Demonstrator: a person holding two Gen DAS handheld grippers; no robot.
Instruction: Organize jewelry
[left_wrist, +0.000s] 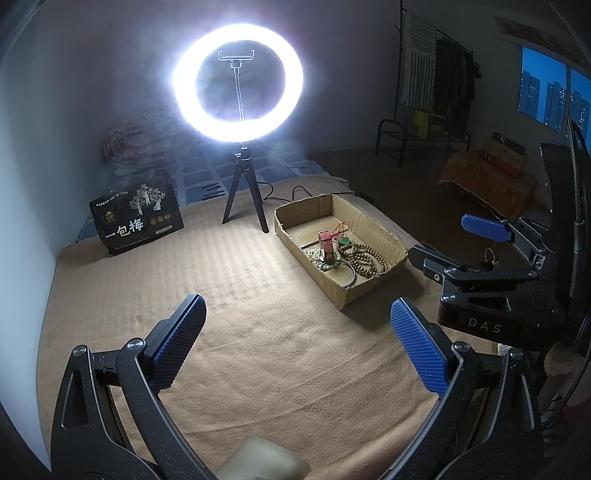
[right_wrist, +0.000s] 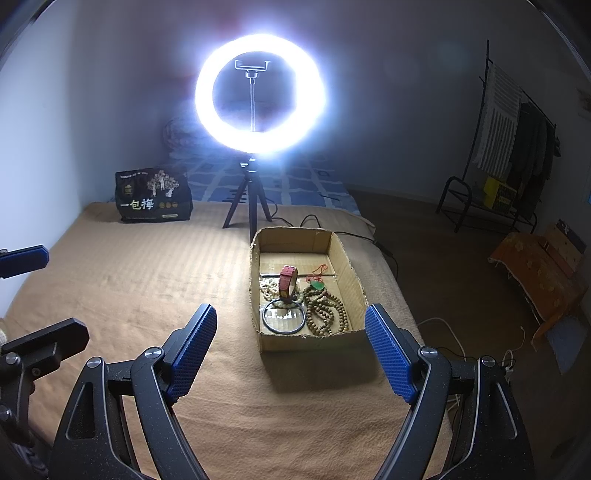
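A: Your left gripper (left_wrist: 297, 347) is angled down over the tan blanket (left_wrist: 229, 295), jaws spread wide, nothing btwn the blue pads (left_wrist: 177, 347). Confirm?

B: Confirmed. Your right gripper (right_wrist: 291, 354) has the same pose: tilted down, jaws wide apart, pads bare. In the left wrist view its black frame sits at the right edge, just beside the box's near right corner.

A: Task item location rel. to jaws?

B: All jewelry lies inside the cardboard box (right_wrist: 354, 280). From your left gripper the box is ahead and to the right, outside the jaw gap. From your right gripper the box is straight ahead, its near wall just beyond the fingertips and between the two pads' lines.

A: Contents, L to R?

B: Pale bead string (right_wrist: 267, 286) at the left wall; red watch (right_wrist: 287, 282) standing upright on its strap; dark bangle (right_wrist: 283, 319) lying flat at the near wall; green pendant (right_wrist: 318, 285) on a red cord; brown bead strands (right_wrist: 327, 310) heaped on the right.

A: Surroundings and obstructions?

B: L to R: black snack bag (right_wrist: 153, 197) at far left of the blanket; lit ring light (right_wrist: 260, 94) on a tripod (right_wrist: 247, 205) just behind the box, cable trailing right; clothes rack (right_wrist: 517, 147) and orange-covered bench (right_wrist: 535, 273) well apart on the floor. Blanket btwn jaws and box is bare.
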